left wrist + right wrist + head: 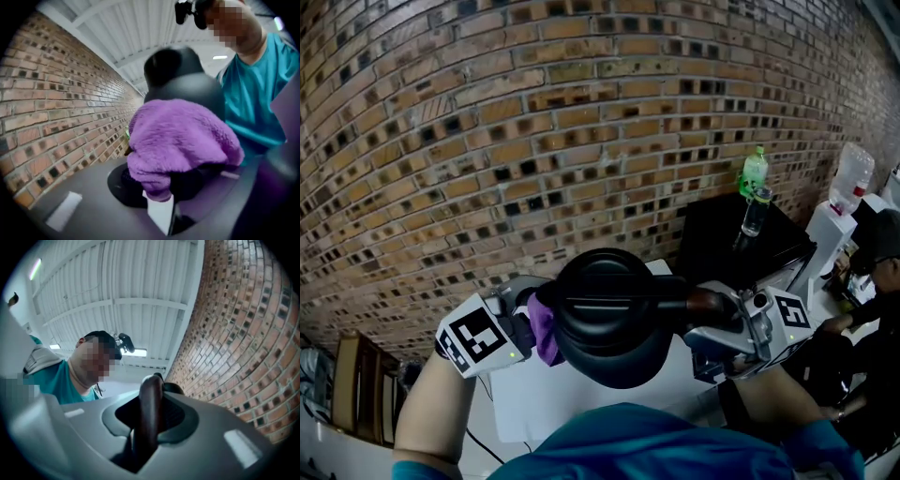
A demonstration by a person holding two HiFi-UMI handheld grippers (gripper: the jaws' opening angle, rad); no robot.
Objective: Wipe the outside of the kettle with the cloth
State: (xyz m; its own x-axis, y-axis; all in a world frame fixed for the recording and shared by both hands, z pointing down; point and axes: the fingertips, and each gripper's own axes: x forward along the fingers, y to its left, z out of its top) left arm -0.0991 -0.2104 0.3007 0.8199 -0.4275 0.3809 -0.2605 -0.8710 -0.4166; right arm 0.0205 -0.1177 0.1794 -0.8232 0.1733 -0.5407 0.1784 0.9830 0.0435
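Observation:
The black kettle [609, 323] is held up in the air in front of the brick wall, seen from above in the head view. Its dark handle [698, 302] runs to the right into my right gripper [715, 309], which is shut on it. In the right gripper view the handle [150, 408] stands upright between the jaws. My left gripper [532, 323] is shut on a purple fluffy cloth [546, 330] and presses it against the kettle's left side. In the left gripper view the cloth [183, 140] bulges out of the jaws and covers the lower part of the kettle [180, 77].
A white table [534, 398] lies below the kettle. A black table [712, 234] at the back right carries a green bottle [755, 172] and a clear bottle [755, 214]. A water dispenser [844, 187] and a seated person [872, 272] are at the right, and wooden furniture [356, 384] at the left.

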